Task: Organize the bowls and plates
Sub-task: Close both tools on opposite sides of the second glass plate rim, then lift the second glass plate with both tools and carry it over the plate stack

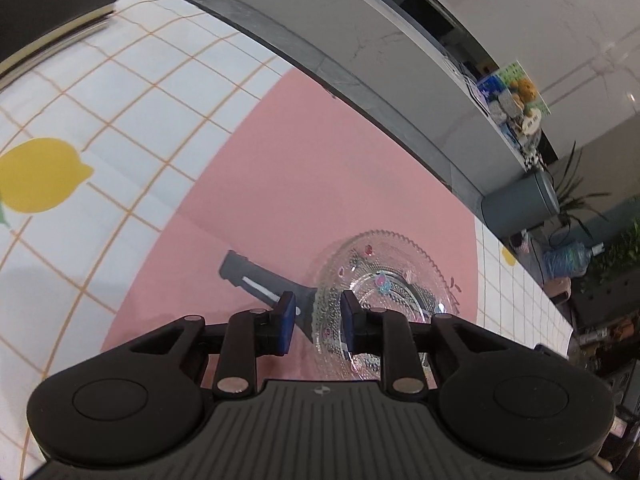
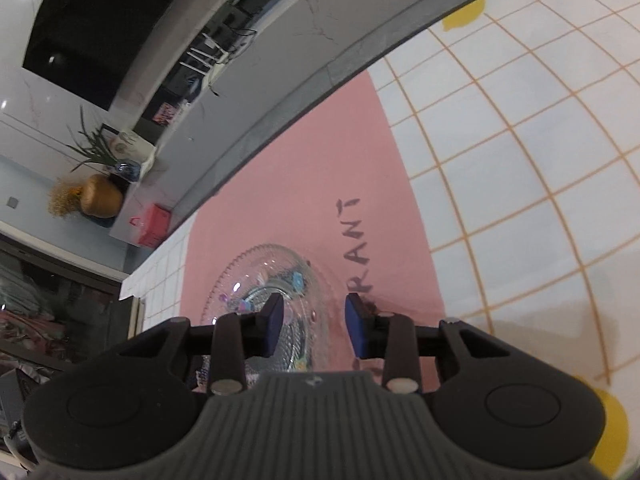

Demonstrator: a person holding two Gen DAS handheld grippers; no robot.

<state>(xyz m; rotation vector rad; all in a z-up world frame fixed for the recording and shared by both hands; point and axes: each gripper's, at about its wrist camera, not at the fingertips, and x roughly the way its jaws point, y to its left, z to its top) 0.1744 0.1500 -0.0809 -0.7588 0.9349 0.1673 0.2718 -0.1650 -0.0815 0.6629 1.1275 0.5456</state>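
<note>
A clear glass plate [image 1: 400,256] with a toothed rim and small coloured flowers lies on a pink placemat [image 1: 320,160]. A second glass piece seems to sit inside it, but I cannot tell for sure. My left gripper [image 1: 318,322] straddles the plate's near left rim; its blue pads [image 1: 286,322] stand apart from the glass. In the right wrist view the same plate [image 2: 256,272] lies on the mat [image 2: 320,152]. My right gripper [image 2: 315,326] has the plate's right rim in the gap, and its pads [image 2: 356,330] are clear of it.
The mat lies on a white tablecloth [image 1: 140,112] with an orange grid and yellow lemons. A black notebook [image 1: 44,12] sits at the far left. The grey table edge [image 1: 360,92] runs behind the mat. Dark lettering [image 2: 354,240] is printed on the mat right of the plate.
</note>
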